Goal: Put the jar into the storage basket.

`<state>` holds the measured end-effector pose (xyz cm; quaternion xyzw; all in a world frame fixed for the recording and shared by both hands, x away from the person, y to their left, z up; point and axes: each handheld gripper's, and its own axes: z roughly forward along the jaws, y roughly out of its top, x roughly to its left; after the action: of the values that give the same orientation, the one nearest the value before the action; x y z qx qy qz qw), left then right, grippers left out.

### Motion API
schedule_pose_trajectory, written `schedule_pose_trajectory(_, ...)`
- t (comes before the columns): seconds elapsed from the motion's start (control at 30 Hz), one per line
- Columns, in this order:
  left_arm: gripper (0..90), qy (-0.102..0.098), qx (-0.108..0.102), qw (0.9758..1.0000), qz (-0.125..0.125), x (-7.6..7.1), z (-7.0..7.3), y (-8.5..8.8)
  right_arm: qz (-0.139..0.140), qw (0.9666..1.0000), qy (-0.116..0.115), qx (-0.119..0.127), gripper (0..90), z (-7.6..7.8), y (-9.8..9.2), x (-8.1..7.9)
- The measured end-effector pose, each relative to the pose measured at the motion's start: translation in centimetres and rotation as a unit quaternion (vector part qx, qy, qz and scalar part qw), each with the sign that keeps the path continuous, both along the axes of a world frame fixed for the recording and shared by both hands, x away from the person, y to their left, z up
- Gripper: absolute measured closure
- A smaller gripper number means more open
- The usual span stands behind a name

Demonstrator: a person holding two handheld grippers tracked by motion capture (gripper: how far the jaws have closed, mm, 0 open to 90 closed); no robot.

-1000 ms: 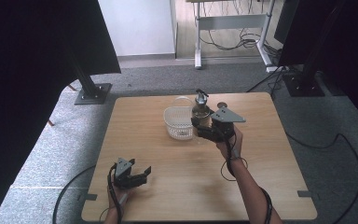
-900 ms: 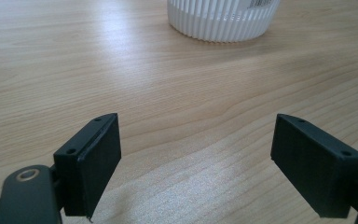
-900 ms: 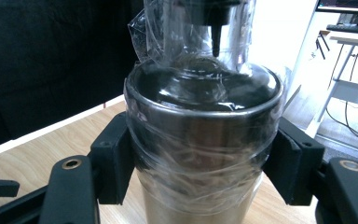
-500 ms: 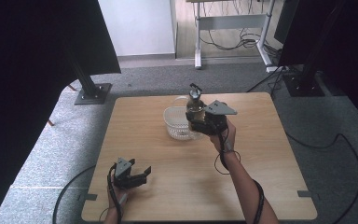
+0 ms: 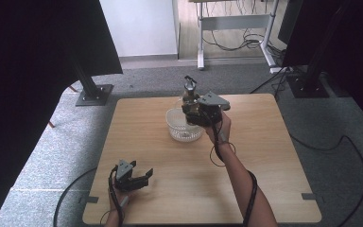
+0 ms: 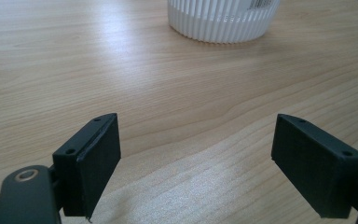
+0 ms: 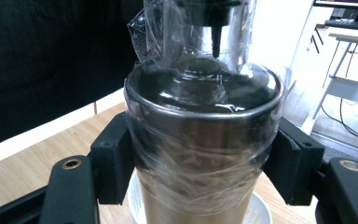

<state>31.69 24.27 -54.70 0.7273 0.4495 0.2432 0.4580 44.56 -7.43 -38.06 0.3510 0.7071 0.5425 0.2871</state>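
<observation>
Wooden worktop [image 5: 264, 156]: fills the centre of the high view; a hard landing if the load drops.
White ribbed basket [image 5: 183, 126]: upper centre of the high view, light, so a nudge from the bottle base could tip or slide it.
Metal bottle [image 7: 203, 140]: wrapped in clear film, held upright just above the basket; the slick film may let it slip.
Right gripper [image 5: 199, 113]: fingers [image 7: 116, 158] clamped on the bottle's sides.
Left gripper [image 5: 131, 177]: lower left, fingers [image 6: 93, 161] wide, holding nothing, too far off to help.
</observation>
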Motion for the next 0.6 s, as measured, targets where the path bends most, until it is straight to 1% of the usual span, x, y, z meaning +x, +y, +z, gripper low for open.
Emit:
schedule_pose_trajectory(0.07,15.3,0.0,-0.001,1.0,0.0,0.0,0.0,0.0,-0.003,1.0,0.002,0.0,32.5,0.0,0.2,0.5)
schedule_pose_trajectory(0.1,15.3,0.002,-0.003,1.0,0.001,0.0,0.0,0.1,-0.003,1.0,0.002,0.0,32.5,0.0,0.2,0.5)
schedule_pose_trajectory(0.13,15.3,0.003,-0.005,1.0,0.002,0.0,0.0,0.2,-0.006,1.0,0.004,0.0,32.5,0.1,0.5,1.0)
schedule_pose_trajectory(0.17,15.3,0.003,-0.005,1.0,0.002,0.0,0.0,0.2,-0.006,1.0,0.004,0.0,32.5,0.1,0.5,1.0)
schedule_pose_trajectory(0.2,15.3,0.004,-0.006,1.0,0.002,0.0,0.0,0.3,-0.006,1.0,0.005,-0.002,32.5,0.1,0.8,1.5)
schedule_pose_trajectory(0.37,15.3,0.005,-0.008,1.0,0.003,0.1,0.0,0.3,-0.003,1.0,0.004,-0.005,32.4,0.1,1.6,2.3)
schedule_pose_trajectory(0.47,15.3,0.005,-0.008,1.0,0.002,0.1,0.0,0.3,-0.006,0.9999,0.003,-0.01,32.4,-0.2,2.2,3.1)
schedule_pose_trajectory(0.6,15.3,0.004,-0.008,1.0,0.001,0.0,0.0,0.3,-0.007,0.9999,0.008,-0.007,32.5,-0.6,2.5,3.9)
